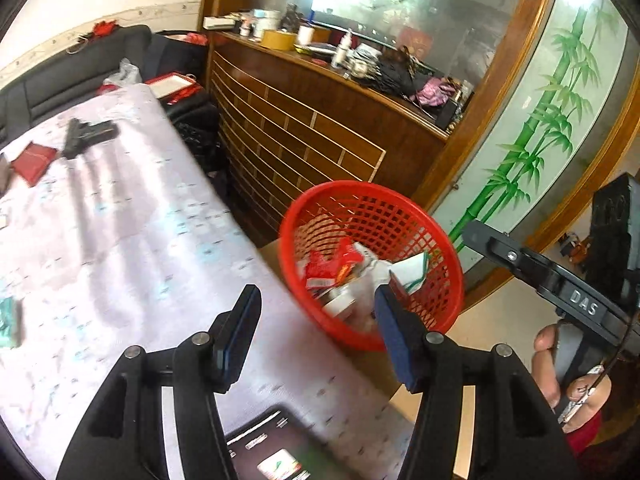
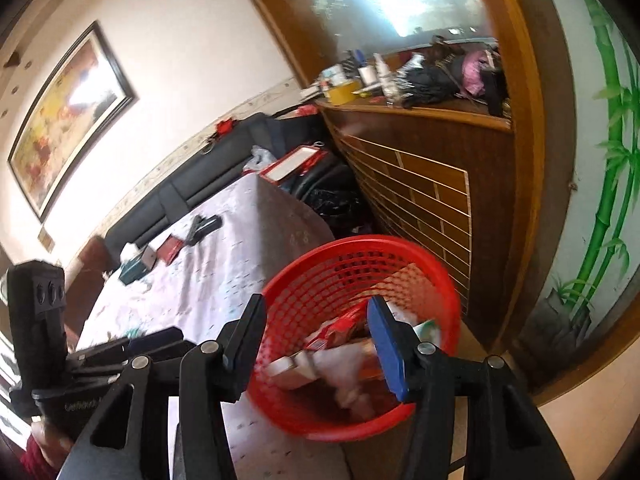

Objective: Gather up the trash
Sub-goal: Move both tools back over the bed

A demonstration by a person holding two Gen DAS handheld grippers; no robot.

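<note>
A red mesh basket stands at the right edge of the cloth-covered table, with red wrappers and white paper trash lying in it. My left gripper is open and empty, hanging over the table edge just in front of the basket. My right gripper is open and empty too, poised above the near rim of the basket and its trash. A red packet, a black object and a green packet lie on the cloth. A dark printed packet lies under my left gripper.
A wooden cabinet with a cluttered top stands behind the basket, and a bamboo-painted panel is to its right. A black sofa runs along the far wall. A hand grips the right tool at the lower right.
</note>
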